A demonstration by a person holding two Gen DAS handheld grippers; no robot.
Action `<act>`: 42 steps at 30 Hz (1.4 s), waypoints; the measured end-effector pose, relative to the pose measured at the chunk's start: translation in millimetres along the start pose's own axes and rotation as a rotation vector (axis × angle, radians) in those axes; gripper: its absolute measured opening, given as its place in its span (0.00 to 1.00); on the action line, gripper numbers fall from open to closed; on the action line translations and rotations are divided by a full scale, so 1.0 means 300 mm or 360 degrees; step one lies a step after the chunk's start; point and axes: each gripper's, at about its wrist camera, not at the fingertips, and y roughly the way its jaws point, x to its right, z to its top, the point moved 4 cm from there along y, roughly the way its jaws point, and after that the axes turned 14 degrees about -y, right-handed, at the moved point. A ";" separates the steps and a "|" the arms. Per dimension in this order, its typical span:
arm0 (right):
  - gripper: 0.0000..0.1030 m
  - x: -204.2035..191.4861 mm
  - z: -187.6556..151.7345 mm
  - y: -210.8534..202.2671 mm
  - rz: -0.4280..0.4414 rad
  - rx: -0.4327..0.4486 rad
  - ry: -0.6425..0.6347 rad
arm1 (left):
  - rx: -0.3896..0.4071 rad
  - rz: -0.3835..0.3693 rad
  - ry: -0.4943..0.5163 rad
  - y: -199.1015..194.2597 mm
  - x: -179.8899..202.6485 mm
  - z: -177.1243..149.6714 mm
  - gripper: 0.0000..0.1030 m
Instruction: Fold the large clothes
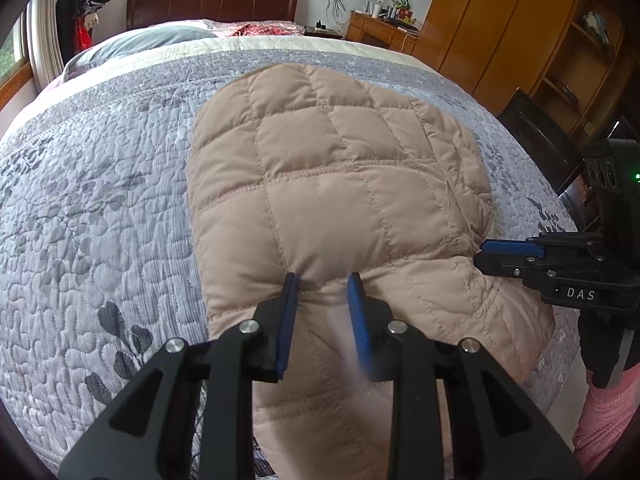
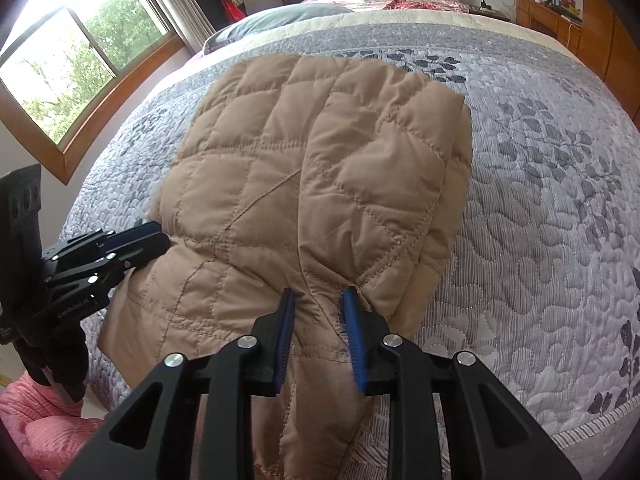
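Note:
A tan quilted jacket point(image 1: 340, 184) lies folded on the bed, its near end hanging over the bed's edge. It also shows in the right wrist view point(image 2: 304, 184). My left gripper point(image 1: 322, 284) has its blue pads on either side of a bunch of the jacket's near fold, gripping it. My right gripper point(image 2: 318, 300) grips the near fold of the jacket's right side the same way. The right gripper shows at the right in the left wrist view point(image 1: 486, 254), and the left gripper at the left in the right wrist view point(image 2: 158, 238).
A grey floral quilt point(image 1: 100, 216) covers the bed. Pillows point(image 1: 152, 40) and a dark headboard point(image 1: 212, 0) are at the far end. Wooden wardrobe point(image 1: 500, 20) and desk point(image 1: 380, 32) stand far right. A window point(image 2: 68, 64) is on the left wall.

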 end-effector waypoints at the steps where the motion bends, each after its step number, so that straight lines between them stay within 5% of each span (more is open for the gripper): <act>1: 0.24 -0.001 -0.002 0.009 -0.0012 -0.0006 -0.0003 | -0.0007 -0.0006 -0.0002 0.008 -0.004 -0.002 0.26; 24: 0.24 -0.017 -0.016 0.064 -0.0101 0.0048 -0.0009 | 0.0033 -0.0002 0.0045 0.046 -0.001 -0.035 0.26; 34: 0.26 0.011 -0.022 0.010 0.0015 0.0065 0.0015 | 0.0045 -0.0017 0.0055 -0.005 -0.002 -0.027 0.26; 39: 0.33 0.007 -0.015 -0.038 0.0033 0.0100 -0.0026 | 0.0067 0.0019 0.0090 -0.032 0.011 -0.028 0.27; 42: 0.45 0.000 -0.012 -0.086 0.0079 0.0156 -0.0036 | 0.0081 0.0037 0.0086 -0.062 0.009 -0.018 0.40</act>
